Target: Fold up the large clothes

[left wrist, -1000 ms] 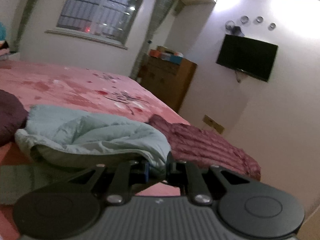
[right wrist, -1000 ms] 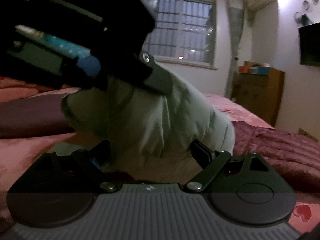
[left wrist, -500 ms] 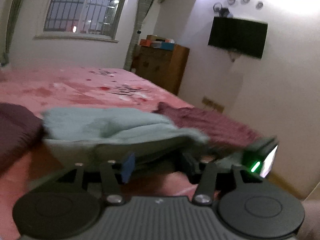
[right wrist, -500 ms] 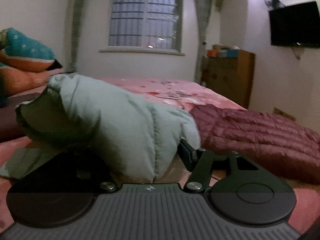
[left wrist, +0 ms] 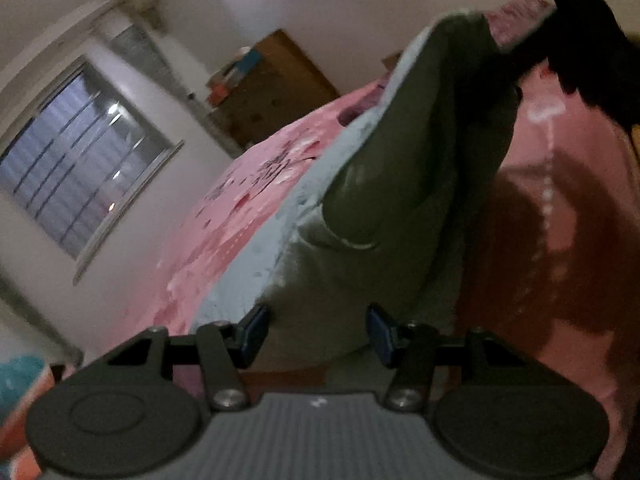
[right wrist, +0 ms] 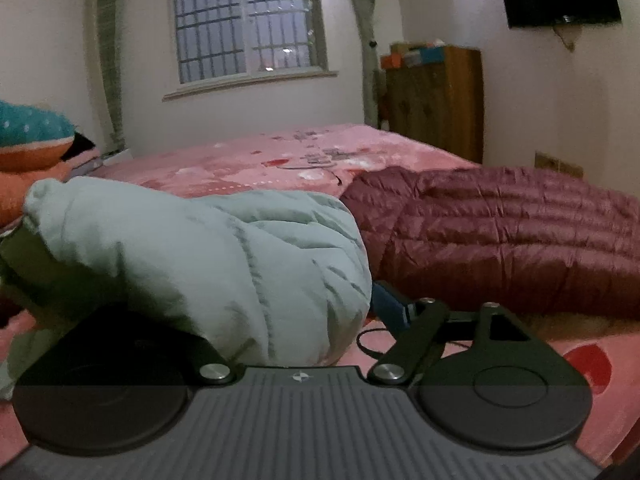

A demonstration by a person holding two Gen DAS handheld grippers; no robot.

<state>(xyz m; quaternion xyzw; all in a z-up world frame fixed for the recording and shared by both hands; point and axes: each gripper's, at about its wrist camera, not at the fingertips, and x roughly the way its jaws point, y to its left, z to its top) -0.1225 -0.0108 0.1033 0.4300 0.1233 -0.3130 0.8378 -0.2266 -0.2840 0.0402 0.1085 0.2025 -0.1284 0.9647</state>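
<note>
A pale green puffer jacket (right wrist: 208,256) lies bunched on the pink bed (right wrist: 320,152). My right gripper (right wrist: 256,304) is low behind it with its jaws opening wide. The jacket's bulk fills the gap and hides the left finger, and the blue-padded right finger (right wrist: 390,306) stands just off the fabric. In the left wrist view the scene is rolled sideways. My left gripper (left wrist: 316,330) is open, its blue pads (left wrist: 254,330) apart. The jacket's darker lining (left wrist: 400,200) rises just beyond them, unpinched.
A maroon quilted jacket (right wrist: 500,232) lies spread to the right of the green one. Pillows (right wrist: 32,140) are stacked at the far left. A wooden dresser (right wrist: 436,96) stands against the back wall. The right hand's black tool body (left wrist: 576,32) crosses the left view's top right.
The left gripper has let go of the jacket's edge, spread its jaws, rolled sharply and dropped closer to the fabric. The right gripper slid sideways, and the jacket has settled lower on the bed.
</note>
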